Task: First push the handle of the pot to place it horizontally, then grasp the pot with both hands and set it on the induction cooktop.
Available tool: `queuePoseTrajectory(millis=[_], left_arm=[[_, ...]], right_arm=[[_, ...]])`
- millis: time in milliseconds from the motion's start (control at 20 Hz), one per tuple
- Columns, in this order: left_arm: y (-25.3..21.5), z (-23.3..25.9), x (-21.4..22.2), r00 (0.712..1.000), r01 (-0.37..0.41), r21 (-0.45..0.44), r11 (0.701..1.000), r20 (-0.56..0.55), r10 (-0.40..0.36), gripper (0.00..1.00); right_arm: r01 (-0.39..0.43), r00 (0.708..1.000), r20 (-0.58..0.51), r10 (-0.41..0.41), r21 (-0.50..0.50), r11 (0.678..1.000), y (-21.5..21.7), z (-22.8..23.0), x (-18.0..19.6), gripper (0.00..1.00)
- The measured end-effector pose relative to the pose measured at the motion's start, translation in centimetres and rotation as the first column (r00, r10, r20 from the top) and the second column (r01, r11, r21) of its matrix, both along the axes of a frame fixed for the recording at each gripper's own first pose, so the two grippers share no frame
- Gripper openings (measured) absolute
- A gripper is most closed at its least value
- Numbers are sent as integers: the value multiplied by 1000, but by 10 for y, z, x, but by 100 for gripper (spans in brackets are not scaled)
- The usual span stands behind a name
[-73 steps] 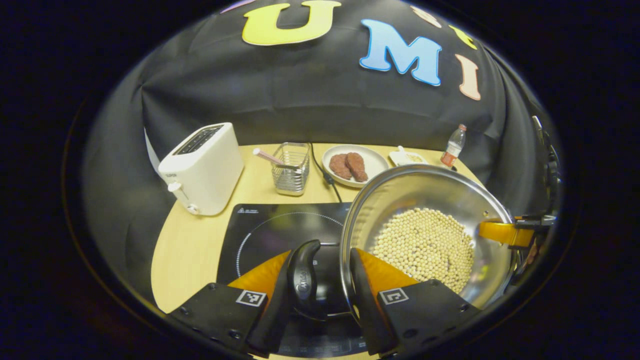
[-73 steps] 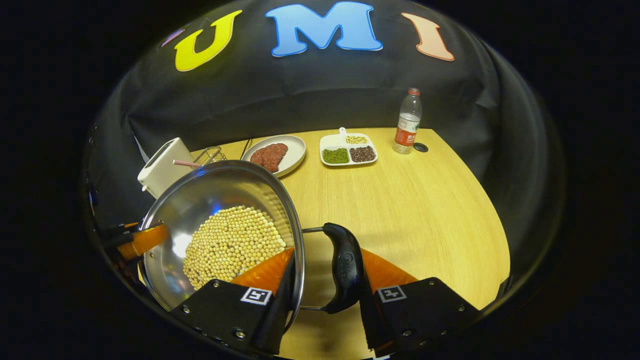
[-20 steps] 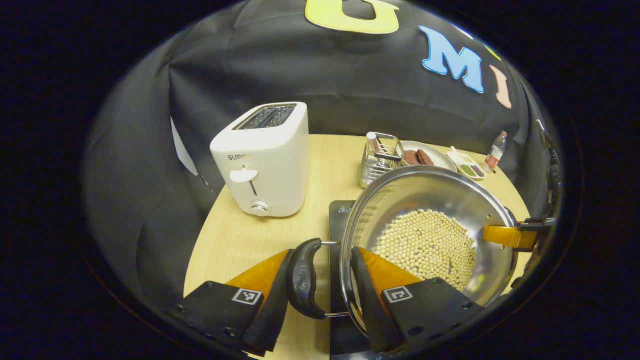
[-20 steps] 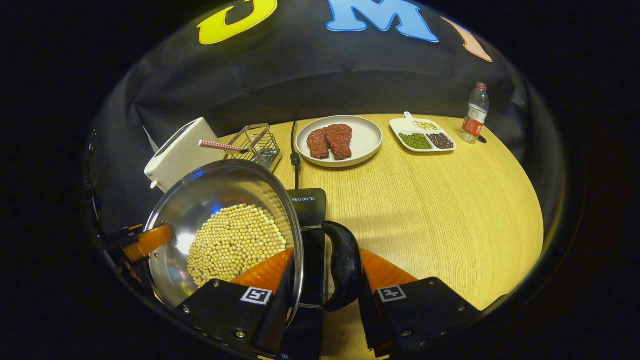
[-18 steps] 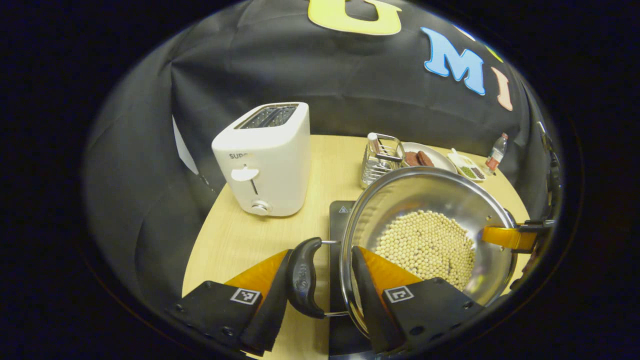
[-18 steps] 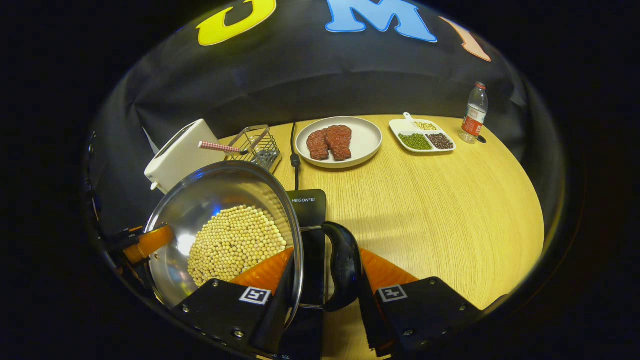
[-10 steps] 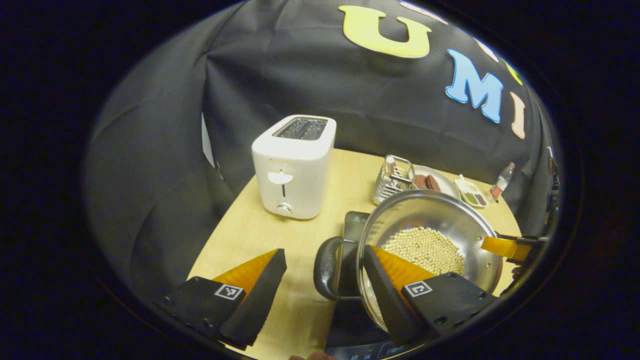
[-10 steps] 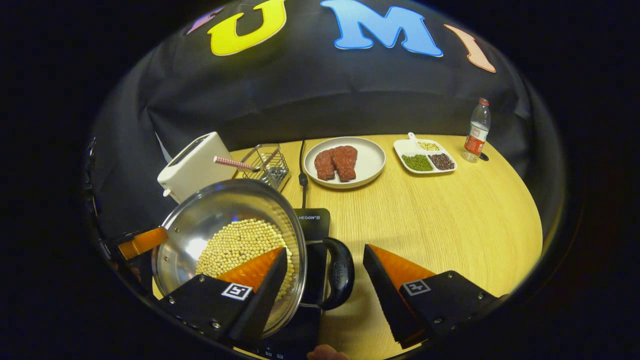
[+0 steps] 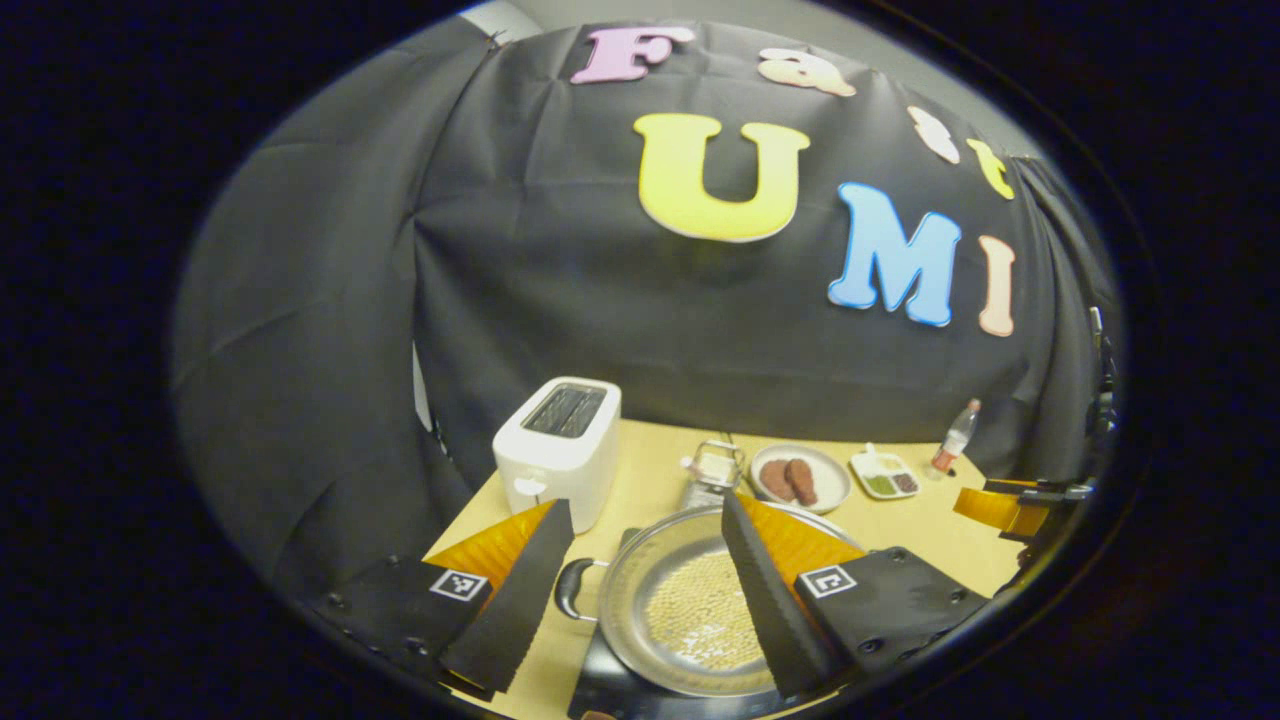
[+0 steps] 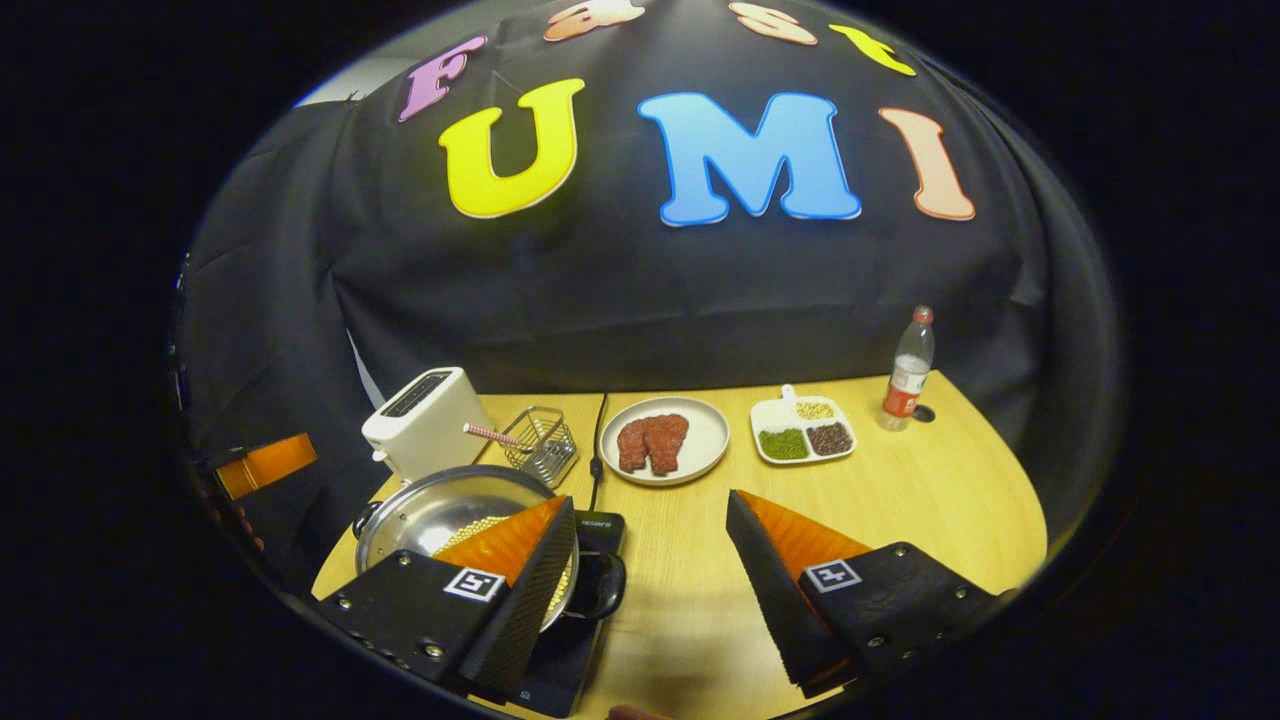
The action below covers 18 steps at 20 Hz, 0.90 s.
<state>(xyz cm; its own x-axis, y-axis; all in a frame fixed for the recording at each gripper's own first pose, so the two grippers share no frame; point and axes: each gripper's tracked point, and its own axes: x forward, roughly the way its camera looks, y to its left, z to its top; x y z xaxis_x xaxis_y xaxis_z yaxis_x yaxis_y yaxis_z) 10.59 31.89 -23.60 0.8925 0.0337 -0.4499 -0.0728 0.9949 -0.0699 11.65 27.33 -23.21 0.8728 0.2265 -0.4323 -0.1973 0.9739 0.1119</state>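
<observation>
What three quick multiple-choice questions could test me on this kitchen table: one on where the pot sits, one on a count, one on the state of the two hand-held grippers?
1. Where is the pot?
A. On the induction cooktop
B. On the toaster
C. Beside the bottle

2. How many pieces of meat lie on the round plate?
A. One
B. Two
C. Four

3. How are the left hand-held gripper and the right hand-held gripper?
A. Both shut on the pot handles
B. One open, one shut
C. Both open, off the pot

Answers: 1 A, the black cooktop shows under the pot; 2 B, two brown pieces lie side by side; 3 C, each gripper's fingers stand wide apart with nothing between them.
</observation>
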Motion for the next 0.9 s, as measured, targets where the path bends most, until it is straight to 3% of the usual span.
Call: queuePoseTrajectory(millis=[50, 150, 250, 500, 750, 850, 900], left_arm=[[-21, 11, 1, 1000, 12, -5, 1000, 27, -11, 95], [-59, 34, 4, 996, 56, 8, 998, 74, -57, 99], [-99, 54, -1, 990, 105, 15, 994, 95, -106, 95], [-200, 118, -11, 958, 194, 33, 980, 207, -197, 97], [-280, 182, -32, 932, 196, 0, 981, 310, -187, 99], [-300, 210, -41, 914, 176, 23, 984, 368, -172, 95], [-310, 224, -46, 902, 170, 49, 984, 394, -175, 99]], right_arm=[[0, 1000, 25, 0, -12, 1000, -10, 15, -2, 93], [4, 997, 83, -3, -21, 1000, -41, 46, -3, 93], [12, 990, 143, -13, 3, 1000, -61, 80, -10, 93], [57, 956, 287, -61, 22, 998, -120, 162, -29, 93], [96, 930, 354, -94, 12, 995, -174, 201, -45, 93], [112, 926, 362, -108, 10, 994, -194, 214, -53, 93], [121, 921, 372, -116, 10, 993, -203, 220, -57, 93]])
